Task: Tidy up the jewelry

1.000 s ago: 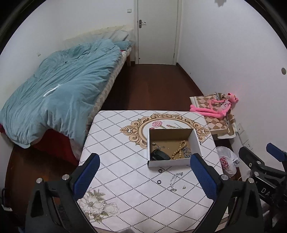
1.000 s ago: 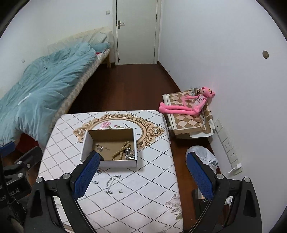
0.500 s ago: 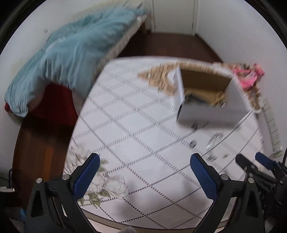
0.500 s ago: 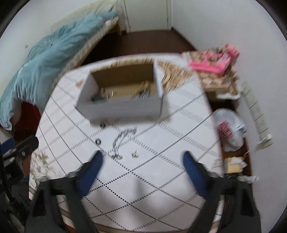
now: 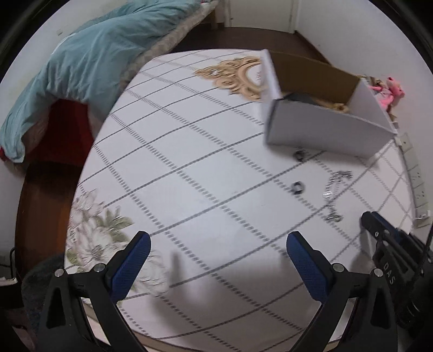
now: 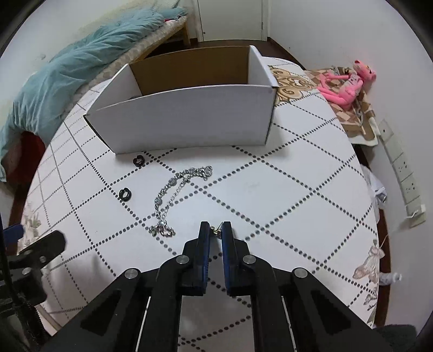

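A white cardboard box (image 6: 189, 119) stands on the patterned table (image 6: 284, 195); it also shows in the left wrist view (image 5: 324, 130), with beads and a dark item inside. In front of it lie a silver chain (image 6: 173, 192), also in the left wrist view (image 5: 334, 189), and two black rings (image 6: 138, 160) (image 6: 125, 194). My right gripper (image 6: 215, 230) is low on the table, shut on a small earring (image 6: 216, 231) between its tips. My left gripper (image 5: 216, 243) is open and empty above the table's near left part.
A bed with a teal duvet (image 5: 89, 56) stands left of the table. A pink plush toy (image 6: 349, 81) lies on a checkered cushion at the right, by a wall with sockets (image 6: 403, 173). A closed door (image 6: 230, 19) is at the back.
Both grippers have come down and forward to the table. The right gripper has closed from wide open onto the small earring beside the chain. The left gripper stays open.
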Available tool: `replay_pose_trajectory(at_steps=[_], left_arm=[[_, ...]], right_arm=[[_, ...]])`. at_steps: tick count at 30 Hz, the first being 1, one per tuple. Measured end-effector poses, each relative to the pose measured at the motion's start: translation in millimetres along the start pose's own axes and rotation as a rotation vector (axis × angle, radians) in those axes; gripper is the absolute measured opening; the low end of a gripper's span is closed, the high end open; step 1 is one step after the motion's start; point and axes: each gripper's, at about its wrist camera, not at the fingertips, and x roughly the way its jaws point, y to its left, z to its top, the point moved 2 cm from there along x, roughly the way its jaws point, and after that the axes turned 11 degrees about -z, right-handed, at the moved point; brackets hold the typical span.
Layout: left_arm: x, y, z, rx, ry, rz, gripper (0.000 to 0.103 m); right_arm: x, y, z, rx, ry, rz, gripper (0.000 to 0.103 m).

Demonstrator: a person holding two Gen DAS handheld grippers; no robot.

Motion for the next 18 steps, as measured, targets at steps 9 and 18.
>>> replay_pose_trajectory(at_steps=[9, 18], left_arm=[[33, -71, 4, 0.1, 0.045, -0.138, 0.085], [46, -107, 4, 0.199, 0.042, -0.168, 0.003]], right_arm=[[-22, -61, -2, 0.123, -0.014, -0.021, 0.009], [-15, -100, -9, 0.204, 0.006, -0.045, 0.009]])
